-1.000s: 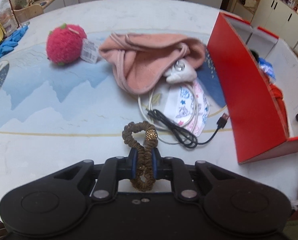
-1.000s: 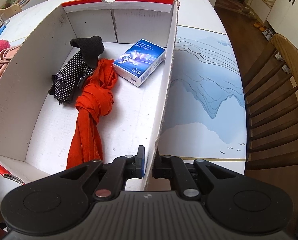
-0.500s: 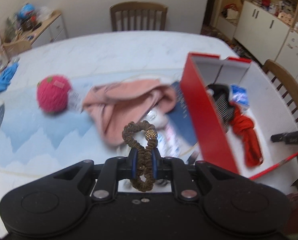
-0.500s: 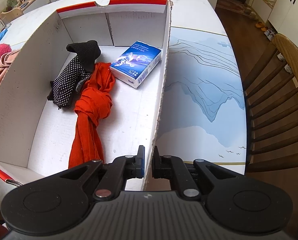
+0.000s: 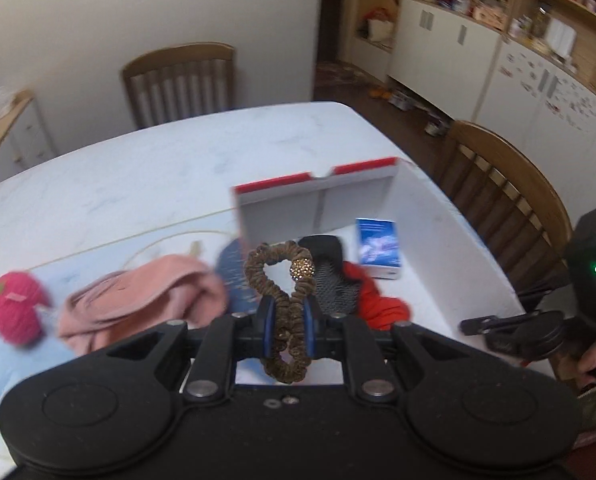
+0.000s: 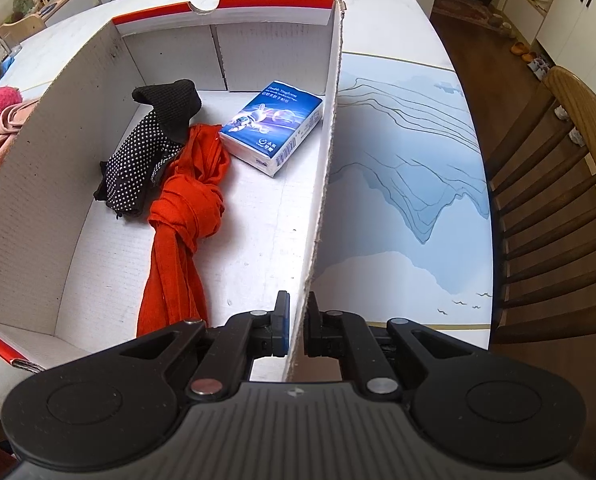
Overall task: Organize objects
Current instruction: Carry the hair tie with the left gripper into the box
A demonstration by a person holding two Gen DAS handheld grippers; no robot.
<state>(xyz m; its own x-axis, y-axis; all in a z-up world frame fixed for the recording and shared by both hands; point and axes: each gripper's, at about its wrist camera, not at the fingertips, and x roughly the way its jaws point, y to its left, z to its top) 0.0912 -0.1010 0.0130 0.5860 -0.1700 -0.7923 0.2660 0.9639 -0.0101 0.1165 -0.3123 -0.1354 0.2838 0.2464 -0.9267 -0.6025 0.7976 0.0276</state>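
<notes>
My left gripper is clamped on a brown hair scrunchie: the two blue pads press its twisted middle, one loop stands up above the fingertips carrying a gold beaded ball, and the other loop hangs toward the gripper body. This gripper is tilted downward and held in the air above the table, with the near wall of the open box directly beyond the scrunchie. My right gripper points steeply down and is closed on the box's right side wall, one finger inside the box and one outside, the cardboard edge pinched between them. In the left view the same right gripper shows at the far right edge, with part of the person's hand behind it (cut off by the frame). Inside the box lie a knotted red cloth, a black dotted glove touching it, and a blue tissue pack just beside the right wall. Outside the box, on the table to its left, lie a pink cloth and a pink plush ball. The left view is motion-blurred, so whatever lies under the pink cloth cannot be made out, and the left gripper's body hides the box's near floor.
</notes>
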